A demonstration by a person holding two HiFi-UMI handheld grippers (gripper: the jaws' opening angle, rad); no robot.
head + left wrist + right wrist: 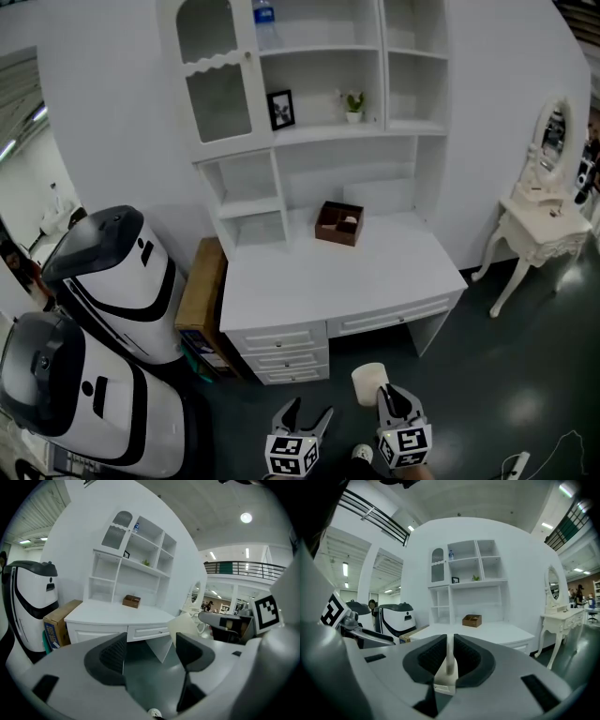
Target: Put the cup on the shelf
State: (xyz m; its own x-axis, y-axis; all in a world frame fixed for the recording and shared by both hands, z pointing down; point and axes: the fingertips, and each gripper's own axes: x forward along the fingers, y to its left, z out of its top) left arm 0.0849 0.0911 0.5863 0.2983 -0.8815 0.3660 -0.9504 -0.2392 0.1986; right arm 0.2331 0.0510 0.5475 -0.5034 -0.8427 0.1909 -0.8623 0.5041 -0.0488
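Observation:
A cream paper cup (369,382) hangs over the dark floor in front of the white desk (328,277). My right gripper (383,395) is shut on the cup's wall; in the right gripper view the thin cup wall (450,660) stands pinched between the two dark pads. My left gripper (306,418) is beside it to the left, open and holding nothing. In the left gripper view its jaws (150,651) stand apart, with the cup (185,626) beyond on the right. The white shelf unit (319,131) rises from the back of the desk.
A brown wooden box (339,223) sits on the desk. The shelves carry a picture frame (280,109), a small plant (353,106) and a bottle (265,19). A cardboard box (200,291) and two white-and-black machines (117,281) stand left; a vanity table (544,220) stands right.

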